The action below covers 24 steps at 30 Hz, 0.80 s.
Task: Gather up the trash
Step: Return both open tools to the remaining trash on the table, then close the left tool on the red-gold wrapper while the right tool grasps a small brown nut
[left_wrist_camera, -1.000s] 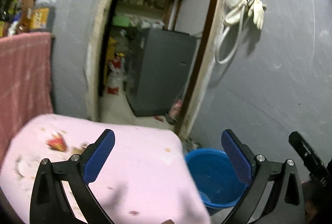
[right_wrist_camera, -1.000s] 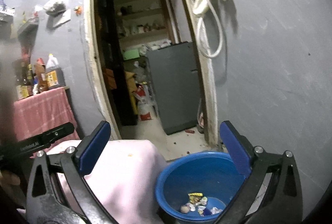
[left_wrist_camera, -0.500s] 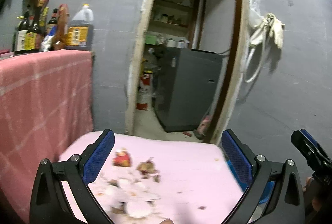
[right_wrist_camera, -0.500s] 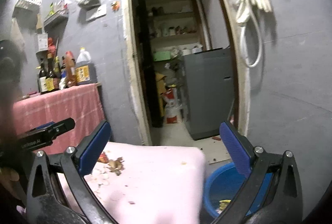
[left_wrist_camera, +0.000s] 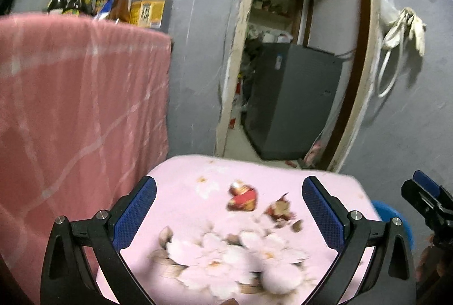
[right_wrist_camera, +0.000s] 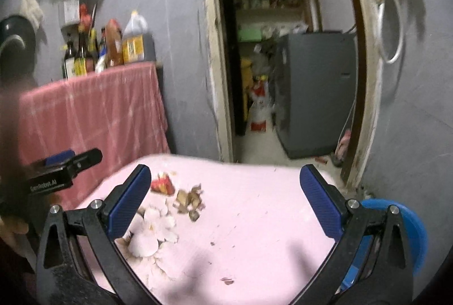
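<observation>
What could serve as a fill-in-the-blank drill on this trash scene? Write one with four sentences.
1. The red wrapper lies on a table covered in a ____ cloth.
2. Both the left claw and the right claw are ____.
3. The bucket at the table's right edge is ____ in colour.
4. The bottles stand on a surface draped in a ____ cloth.

Missing words: pink; open; blue; red

Your pink table [left_wrist_camera: 325, 186] carries a red wrapper [left_wrist_camera: 242, 196] far-centre, brown scraps [left_wrist_camera: 280, 210] just right of it, pale peels [left_wrist_camera: 226, 257] heaped nearer you.
</observation>
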### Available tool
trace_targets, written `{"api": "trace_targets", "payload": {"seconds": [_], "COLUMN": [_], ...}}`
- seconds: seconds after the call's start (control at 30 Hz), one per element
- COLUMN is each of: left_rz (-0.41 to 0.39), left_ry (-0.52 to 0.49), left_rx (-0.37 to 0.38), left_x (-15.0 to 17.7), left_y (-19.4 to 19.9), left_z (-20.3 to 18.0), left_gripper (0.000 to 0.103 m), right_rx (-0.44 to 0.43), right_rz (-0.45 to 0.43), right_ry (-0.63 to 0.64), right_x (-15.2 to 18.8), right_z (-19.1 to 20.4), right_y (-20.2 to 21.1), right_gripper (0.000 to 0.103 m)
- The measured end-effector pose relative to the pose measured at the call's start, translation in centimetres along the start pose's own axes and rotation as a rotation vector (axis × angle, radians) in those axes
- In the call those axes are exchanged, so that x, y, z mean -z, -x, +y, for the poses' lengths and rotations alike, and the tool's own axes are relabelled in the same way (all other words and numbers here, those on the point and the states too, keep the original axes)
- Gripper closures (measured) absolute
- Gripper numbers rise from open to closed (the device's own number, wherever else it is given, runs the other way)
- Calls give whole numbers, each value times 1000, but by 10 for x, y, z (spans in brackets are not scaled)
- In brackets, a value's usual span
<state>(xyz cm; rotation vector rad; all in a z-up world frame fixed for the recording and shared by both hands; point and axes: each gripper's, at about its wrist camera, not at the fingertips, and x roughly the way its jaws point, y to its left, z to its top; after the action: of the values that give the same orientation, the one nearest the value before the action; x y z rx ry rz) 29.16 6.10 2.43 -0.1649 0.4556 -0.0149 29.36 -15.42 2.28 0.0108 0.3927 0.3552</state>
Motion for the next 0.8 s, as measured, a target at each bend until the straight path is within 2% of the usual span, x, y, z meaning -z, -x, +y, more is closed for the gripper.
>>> {"api": "trace_targets", "payload": {"seconds": [0.2, 0.43, 0.5, 0.57, 0.73, 0.8], "left_rz": [143, 247, 268, 287, 344, 364], "left_ry": [-2, -31, -39, -50, -68, -58], "left_rx": [34, 57, 72, 87, 127, 148], "left_x": [14, 21, 21, 19, 17, 17], "left_y": [-38, -69, -77, -85, -105, -112], "left_z": [19, 18, 17, 16, 11, 11], "left_gripper": [2, 3, 3, 5, 25, 31], "right_rx": [-15, -57, -65, -77, -112, -121], "right_rz": [151, 323, 368, 417, 493, 512], "right_ry": [51, 31, 35, 46, 51, 53], "right_x": [17, 30, 33, 39, 51, 53], "right_z": [13, 7, 7, 9, 17, 19], "right_y": [-45, -86, -96, -106, -125, -130], "right_gripper": [0, 5, 18, 24, 37, 45]}}
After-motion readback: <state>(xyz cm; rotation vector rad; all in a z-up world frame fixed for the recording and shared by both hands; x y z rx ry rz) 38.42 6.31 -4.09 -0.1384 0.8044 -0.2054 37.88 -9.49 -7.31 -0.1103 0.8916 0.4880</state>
